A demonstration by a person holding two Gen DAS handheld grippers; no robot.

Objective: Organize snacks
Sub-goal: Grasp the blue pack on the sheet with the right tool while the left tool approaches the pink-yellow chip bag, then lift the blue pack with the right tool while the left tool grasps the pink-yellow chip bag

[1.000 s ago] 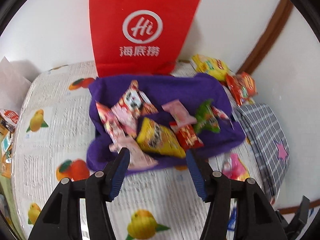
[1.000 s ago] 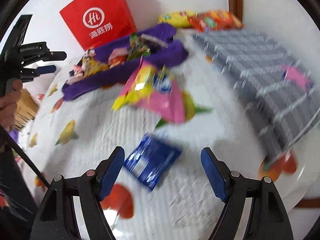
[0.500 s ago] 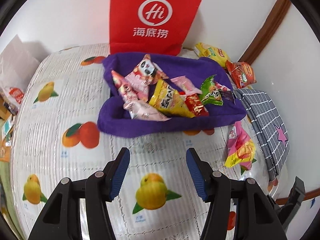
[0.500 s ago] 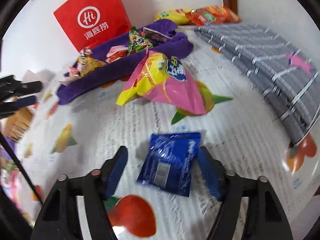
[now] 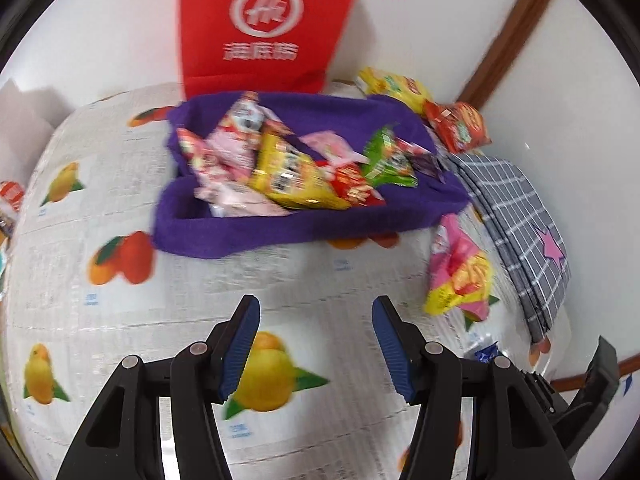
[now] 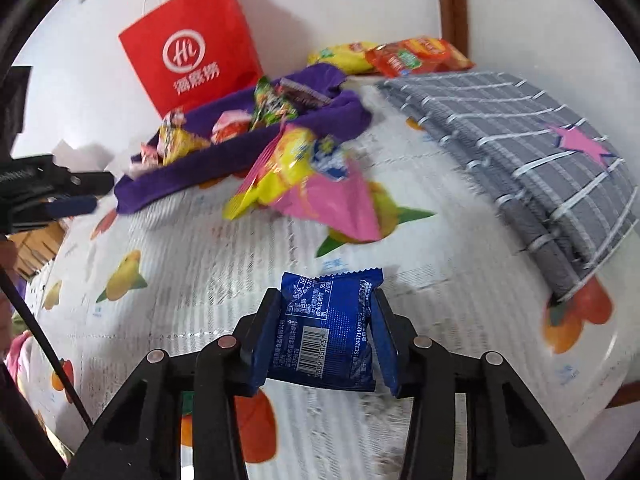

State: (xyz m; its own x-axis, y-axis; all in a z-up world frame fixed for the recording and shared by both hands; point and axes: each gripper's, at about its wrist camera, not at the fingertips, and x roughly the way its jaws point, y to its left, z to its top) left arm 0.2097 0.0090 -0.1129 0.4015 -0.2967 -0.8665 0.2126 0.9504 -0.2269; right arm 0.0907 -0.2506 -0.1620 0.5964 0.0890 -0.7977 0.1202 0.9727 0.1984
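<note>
At the lower centre of the frame, the right gripper clamped a blue snack packet between both pads above the fruit-print tablecloth. A pink-and-yellow chip bag lay mid-frame, touching the purple basket of snacks below the red paper bag at upper left.

A table under a glossy white cloth printed with oranges and lemons stands against a plain white wall, where a dark brown wooden strip runs up the wall to the right, all evenly and softly lit.
</note>
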